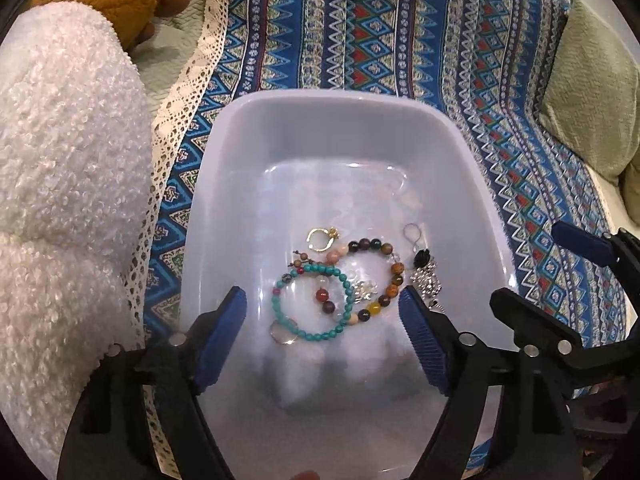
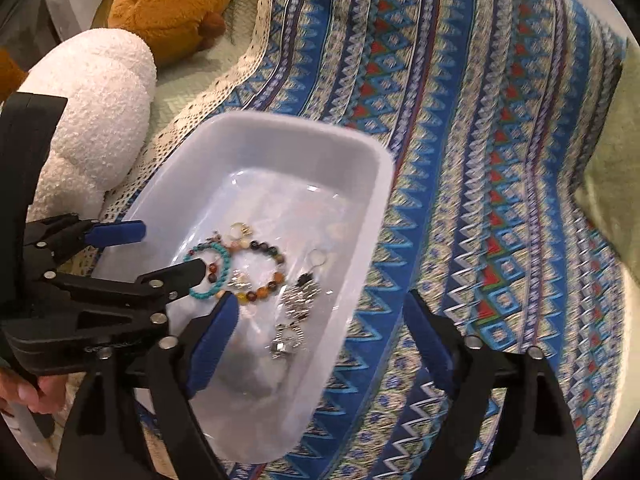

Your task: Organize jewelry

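Left gripper [image 1: 322,312] nearest, jaws spread wide, empty, above turquoise bead bracelet [image 1: 310,304] in white plastic bin [image 1: 224,152]. Right gripper [image 2: 320,320] released, empty, straddling bin rim at 3 o'clock. Gold ring [image 1: 322,237] at 12 o'clock. Step: likely jewelry just deposited. Next: fetch any remaining piece.

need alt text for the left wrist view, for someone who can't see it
A pale plastic tub on a blue patterned cloth holds a turquoise bead bracelet, a multicoloured bead bracelet, a gold ring and silver earrings. The open left gripper hovers over them, holding nothing.
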`<state>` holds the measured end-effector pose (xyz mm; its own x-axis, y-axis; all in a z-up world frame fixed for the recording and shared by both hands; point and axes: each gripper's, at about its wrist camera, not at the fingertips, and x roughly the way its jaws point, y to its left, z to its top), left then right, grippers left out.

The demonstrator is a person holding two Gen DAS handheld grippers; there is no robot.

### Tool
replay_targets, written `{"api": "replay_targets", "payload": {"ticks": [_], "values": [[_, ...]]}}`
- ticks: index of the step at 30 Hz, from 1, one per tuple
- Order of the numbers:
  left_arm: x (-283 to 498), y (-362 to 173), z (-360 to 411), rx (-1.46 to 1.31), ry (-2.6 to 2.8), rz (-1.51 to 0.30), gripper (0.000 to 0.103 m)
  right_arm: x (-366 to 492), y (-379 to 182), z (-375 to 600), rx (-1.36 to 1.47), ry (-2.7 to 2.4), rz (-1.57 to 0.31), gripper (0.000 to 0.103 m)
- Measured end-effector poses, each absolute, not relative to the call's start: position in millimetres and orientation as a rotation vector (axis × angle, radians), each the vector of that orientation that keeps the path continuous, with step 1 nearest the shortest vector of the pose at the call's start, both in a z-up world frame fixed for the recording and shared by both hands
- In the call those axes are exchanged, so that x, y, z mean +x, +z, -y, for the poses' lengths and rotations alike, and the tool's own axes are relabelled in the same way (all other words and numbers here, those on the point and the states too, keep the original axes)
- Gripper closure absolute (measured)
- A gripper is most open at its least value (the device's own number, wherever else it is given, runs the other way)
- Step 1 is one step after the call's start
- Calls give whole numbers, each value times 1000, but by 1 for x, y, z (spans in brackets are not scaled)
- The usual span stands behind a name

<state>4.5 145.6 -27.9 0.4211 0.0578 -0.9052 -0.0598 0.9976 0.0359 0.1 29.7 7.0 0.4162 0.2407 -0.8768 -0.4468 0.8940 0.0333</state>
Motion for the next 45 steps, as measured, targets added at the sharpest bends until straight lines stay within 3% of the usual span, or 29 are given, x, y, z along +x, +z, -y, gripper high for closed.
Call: {"api": "replay_targets", "payload": {"ticks": [8,45], "values": [[1,-28,-135,21,63,-1095,16,-2,3,-18,-202,442,-1058,14],[9,-25,-124,109,54,-1078,14,3,-6,-2,-175,434,-1074,14]]}}
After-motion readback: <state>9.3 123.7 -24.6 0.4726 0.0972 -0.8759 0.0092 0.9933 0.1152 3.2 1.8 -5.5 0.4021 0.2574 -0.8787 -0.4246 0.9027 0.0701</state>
